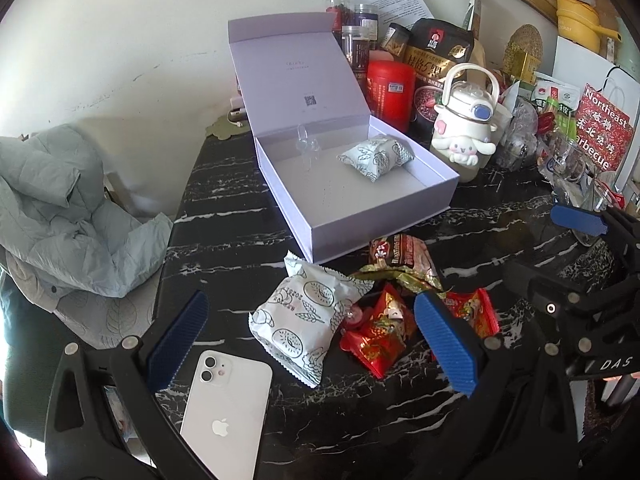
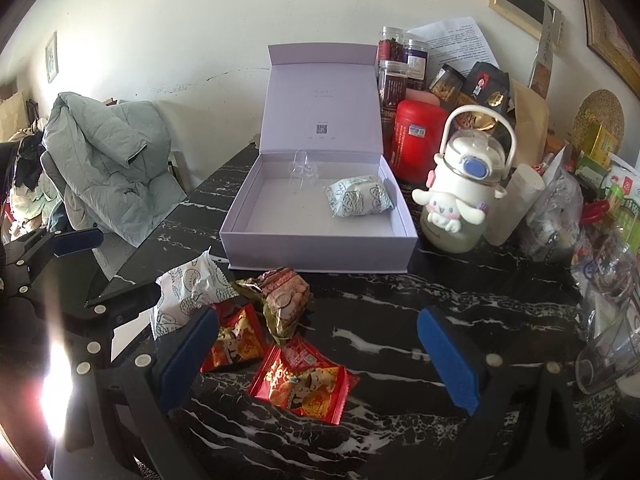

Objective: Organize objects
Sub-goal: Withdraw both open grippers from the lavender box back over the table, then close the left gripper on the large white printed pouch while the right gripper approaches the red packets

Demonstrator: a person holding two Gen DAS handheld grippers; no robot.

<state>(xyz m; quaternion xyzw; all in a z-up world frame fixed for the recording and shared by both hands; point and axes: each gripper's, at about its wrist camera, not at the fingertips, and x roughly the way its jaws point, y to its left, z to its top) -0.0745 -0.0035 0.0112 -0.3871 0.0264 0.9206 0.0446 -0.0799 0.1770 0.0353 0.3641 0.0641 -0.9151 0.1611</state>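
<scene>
Between our left gripper (image 1: 310, 338) fingers, spread wide and holding nothing, sits the white bread packet (image 1: 306, 322). Our right gripper (image 2: 320, 356) is just as wide and empty, over a red snack packet (image 2: 304, 380). A second red packet (image 2: 232, 340) and a green-gold one (image 2: 280, 300) crowd in right beside them, all on the black marble table (image 2: 400, 296) in front of the open lavender gift box (image 2: 316, 240), which already holds one bread packet (image 2: 358, 196). Our guess at the risk: closing on the crinkly wrappers could snag a neighbour or squash the bread. Only the left view shows the white iPhone (image 1: 228, 404) near the table edge, easy to bump.
</scene>
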